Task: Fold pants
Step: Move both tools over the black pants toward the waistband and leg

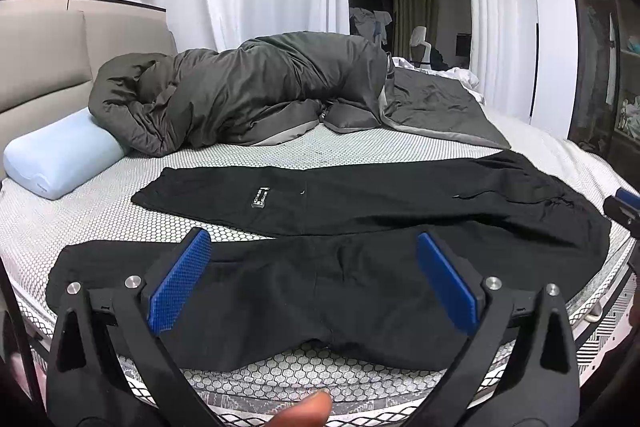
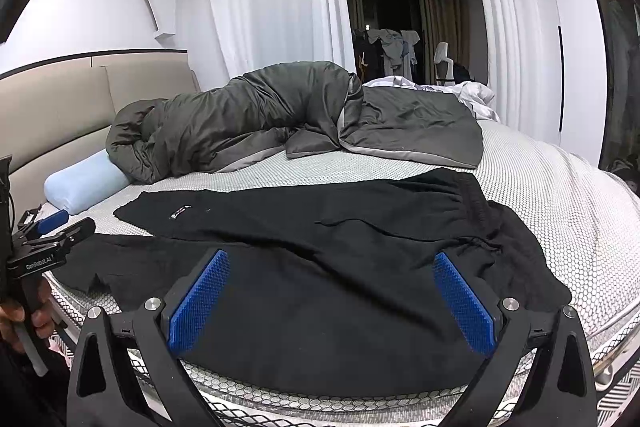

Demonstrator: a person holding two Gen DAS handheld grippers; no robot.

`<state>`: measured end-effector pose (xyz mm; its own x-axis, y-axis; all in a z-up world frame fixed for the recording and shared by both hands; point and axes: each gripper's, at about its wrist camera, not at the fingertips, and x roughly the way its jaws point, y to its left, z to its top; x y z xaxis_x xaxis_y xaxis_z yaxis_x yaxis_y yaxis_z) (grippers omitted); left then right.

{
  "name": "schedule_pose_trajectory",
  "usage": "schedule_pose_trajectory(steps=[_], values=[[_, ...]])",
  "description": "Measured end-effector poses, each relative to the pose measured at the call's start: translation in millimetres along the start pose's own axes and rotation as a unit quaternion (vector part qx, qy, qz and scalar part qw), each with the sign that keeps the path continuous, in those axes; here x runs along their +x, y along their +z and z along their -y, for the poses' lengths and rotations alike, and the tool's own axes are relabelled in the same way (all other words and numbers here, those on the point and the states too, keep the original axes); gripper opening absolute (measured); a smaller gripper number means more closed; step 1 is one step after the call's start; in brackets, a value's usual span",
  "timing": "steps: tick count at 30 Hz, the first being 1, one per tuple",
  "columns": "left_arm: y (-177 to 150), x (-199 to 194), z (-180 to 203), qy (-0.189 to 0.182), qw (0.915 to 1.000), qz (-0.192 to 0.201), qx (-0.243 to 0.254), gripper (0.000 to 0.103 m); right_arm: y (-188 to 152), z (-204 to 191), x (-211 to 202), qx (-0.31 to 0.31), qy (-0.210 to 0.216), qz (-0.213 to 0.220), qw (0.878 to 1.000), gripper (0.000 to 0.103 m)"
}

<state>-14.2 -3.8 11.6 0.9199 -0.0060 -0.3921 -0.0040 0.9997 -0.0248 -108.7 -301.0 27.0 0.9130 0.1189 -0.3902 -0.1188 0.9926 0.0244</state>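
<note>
Since the black pants (image 1: 360, 211) lie spread on the bed (image 1: 100, 211) — soft, light, floppy — I'd pinch cuffs and waistband; my left tongs (image 1: 316, 275) and right tongs (image 2: 332, 291) gape, empty.

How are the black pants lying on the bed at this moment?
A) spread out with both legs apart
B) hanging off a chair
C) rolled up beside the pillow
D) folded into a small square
A: the black pants lie flat on the bed, two legs apart, both grippers open above them.
</note>
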Motion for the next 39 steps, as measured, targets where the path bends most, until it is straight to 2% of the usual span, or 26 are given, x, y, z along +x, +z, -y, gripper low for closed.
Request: schedule_pose_trajectory(steps=[9,14,20,22,25,29,34,37,39], values=[[15.1,-12.1,6.4,-0.005,1.0,0.001,0.004,0.102,3.3,8.2,-5.4,0.025,0.013,-0.003,1.0,0.103],[28.9,-14.7,14.0,-0.015,0.9998,0.011,0.007,0.102,6.3,7.0,-7.6,0.024,0.002,-0.009,1.0,0.103],[47.4,-3.1,33.9,-0.046,0.9987,0.023,0.0,0.102,12.5,-0.2,-9.3,0.012,-0.008,-0.038,0.999,0.103],[54.3,2.7,41.6,-0.055,0.9985,0.009,-0.002,0.102,16.7,-4.1,-11.2,0.007,-0.025,-0.044,0.999,0.103],[62.0,8.2,45.6,-0.073,0.9973,-0.004,-0.008,0.102,18.5,-1.0,-12.9,0.027,-0.01,-0.057,0.998,0.103],[58.1,12.8,47.1,-0.061,0.9981,-0.002,-0.009,0.102,17.1,2.0,-9.8,0.012,-0.005,-0.075,0.997,0.103],[47.0,15.4,35.0,-0.04,0.9974,-0.025,-0.054,0.102,20.5,6.9,-14.1,-0.009,0.009,-0.09,0.996,0.103],[46.4,10.3,37.8,-0.024,0.9984,-0.014,-0.05,0.102,29.1,11.7,-19.8,-0.023,0.004,-0.08,0.997,0.103],[46.1,3.6,41.7,-0.026,0.9985,-0.007,-0.049,0.102,35.8,16.7,-26.8,-0.017,0.0,-0.072,0.997,0.103]])
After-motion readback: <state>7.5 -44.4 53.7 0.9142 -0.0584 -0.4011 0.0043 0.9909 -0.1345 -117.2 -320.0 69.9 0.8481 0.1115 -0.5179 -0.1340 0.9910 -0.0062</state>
